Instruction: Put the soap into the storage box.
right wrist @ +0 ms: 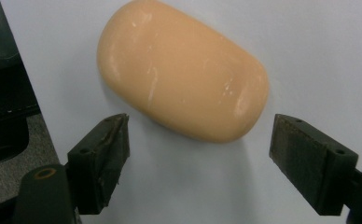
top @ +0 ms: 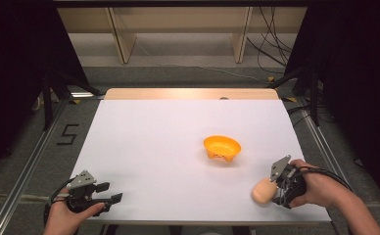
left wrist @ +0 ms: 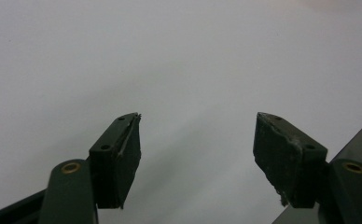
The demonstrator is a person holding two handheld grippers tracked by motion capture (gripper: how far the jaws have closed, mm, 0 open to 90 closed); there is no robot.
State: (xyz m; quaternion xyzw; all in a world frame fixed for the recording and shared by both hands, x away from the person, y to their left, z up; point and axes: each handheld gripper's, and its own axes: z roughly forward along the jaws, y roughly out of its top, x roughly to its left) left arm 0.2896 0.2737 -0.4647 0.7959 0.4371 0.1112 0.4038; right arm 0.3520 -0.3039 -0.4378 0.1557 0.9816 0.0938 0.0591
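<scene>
the bread roll [right wrist: 181,70], a smooth tan oval, lies on the white desk [top: 168,147] near the near right corner, close to the desk's near edge. in the right gripper view it sits just ahead of the jaws, which stand wide on either side of its near end without touching it. the right gripper [top: 272,186] is right beside the roll in the high view, so i judge the reach is nearly finished but the grasp has not begun: the jaws must go further around the roll and close. the orange bowl [top: 222,147] sits empty a little farther in and to the left of the roll, well apart from it, and looks the likely place for the roll to go. the left gripper [left wrist: 195,140] rests at the near left corner of the desk, jaws wide with nothing but bare desk between them.
</scene>
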